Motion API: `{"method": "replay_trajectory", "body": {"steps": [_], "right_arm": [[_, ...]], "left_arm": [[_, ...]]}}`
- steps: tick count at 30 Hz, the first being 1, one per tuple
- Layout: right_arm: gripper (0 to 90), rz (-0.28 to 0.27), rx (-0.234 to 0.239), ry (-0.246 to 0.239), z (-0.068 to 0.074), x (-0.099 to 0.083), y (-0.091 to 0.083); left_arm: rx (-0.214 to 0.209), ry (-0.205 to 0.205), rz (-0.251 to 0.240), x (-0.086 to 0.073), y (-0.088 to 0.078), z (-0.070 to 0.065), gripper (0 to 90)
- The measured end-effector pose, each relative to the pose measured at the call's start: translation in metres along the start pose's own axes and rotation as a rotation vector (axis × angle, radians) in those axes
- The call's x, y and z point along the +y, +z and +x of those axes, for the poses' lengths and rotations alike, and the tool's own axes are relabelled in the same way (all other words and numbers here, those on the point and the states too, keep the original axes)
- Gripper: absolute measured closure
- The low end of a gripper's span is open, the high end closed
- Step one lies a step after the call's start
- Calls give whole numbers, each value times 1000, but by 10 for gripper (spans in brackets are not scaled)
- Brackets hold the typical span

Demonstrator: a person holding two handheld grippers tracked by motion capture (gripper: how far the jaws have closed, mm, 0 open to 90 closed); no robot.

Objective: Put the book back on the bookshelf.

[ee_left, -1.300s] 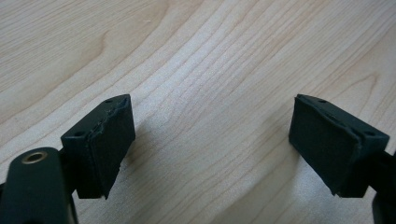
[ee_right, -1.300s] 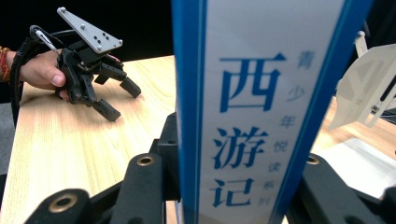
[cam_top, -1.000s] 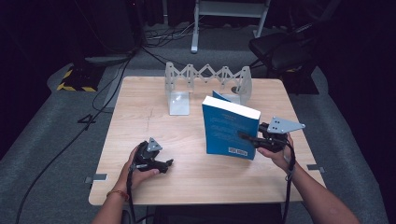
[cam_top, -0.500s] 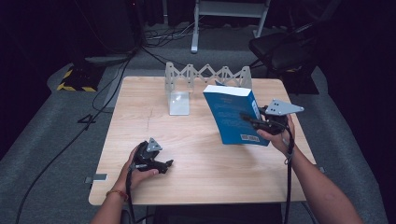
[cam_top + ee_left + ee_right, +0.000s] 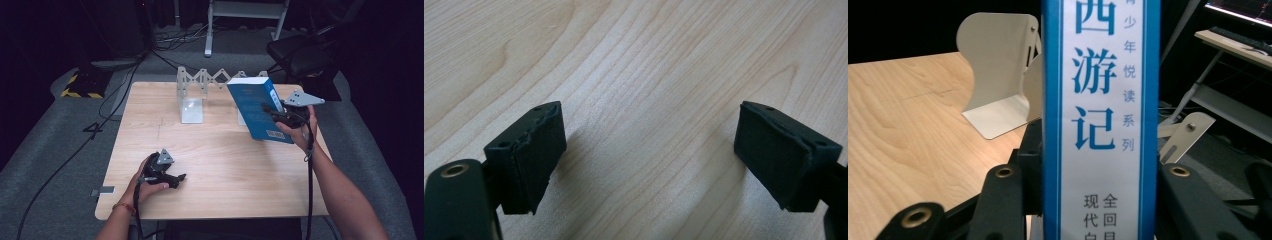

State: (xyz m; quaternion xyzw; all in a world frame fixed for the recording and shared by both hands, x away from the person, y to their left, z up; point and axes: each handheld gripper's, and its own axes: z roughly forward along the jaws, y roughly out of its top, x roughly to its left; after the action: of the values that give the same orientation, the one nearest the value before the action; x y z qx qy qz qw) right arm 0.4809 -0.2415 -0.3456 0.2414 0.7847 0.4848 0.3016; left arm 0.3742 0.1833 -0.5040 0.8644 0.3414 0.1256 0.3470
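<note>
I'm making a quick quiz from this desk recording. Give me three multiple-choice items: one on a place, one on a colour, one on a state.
1. Where is the book?
A. flat on the table
B. held up off the table in the right gripper
C. under the left gripper

2. What colour is the book's cover?
A. red
B. green
C. blue

3. How do the left gripper's jaws stand?
A. open over bare wood
B. shut on a pen
C. shut on the book

Right letters: 1 B, the high view shows it lifted near the metal book rack; 2 C, cover and spine edges are blue; 3 A, the left gripper view shows a wide gap with nothing in it.
</note>
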Motion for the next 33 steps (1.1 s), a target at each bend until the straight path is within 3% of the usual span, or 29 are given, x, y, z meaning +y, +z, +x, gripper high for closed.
{"method": "replay_trajectory", "body": {"steps": [8, 16, 24, 33], "right_arm": [[624, 1, -68, 17, -9, 16, 14], [624, -12, -164, 85, -13, 24, 34], [623, -27, -244, 127, -14, 22, 59], [622, -49, -275, 160, -12, 8, 75]], "left_arm": [[-8, 6, 0, 0, 0, -1, 135], [-20, 21, 1, 0, 0, -1, 135], [-24, 20, 0, 0, 0, -2, 135], [-29, 29, 0, 0, 0, -2, 136]]}}
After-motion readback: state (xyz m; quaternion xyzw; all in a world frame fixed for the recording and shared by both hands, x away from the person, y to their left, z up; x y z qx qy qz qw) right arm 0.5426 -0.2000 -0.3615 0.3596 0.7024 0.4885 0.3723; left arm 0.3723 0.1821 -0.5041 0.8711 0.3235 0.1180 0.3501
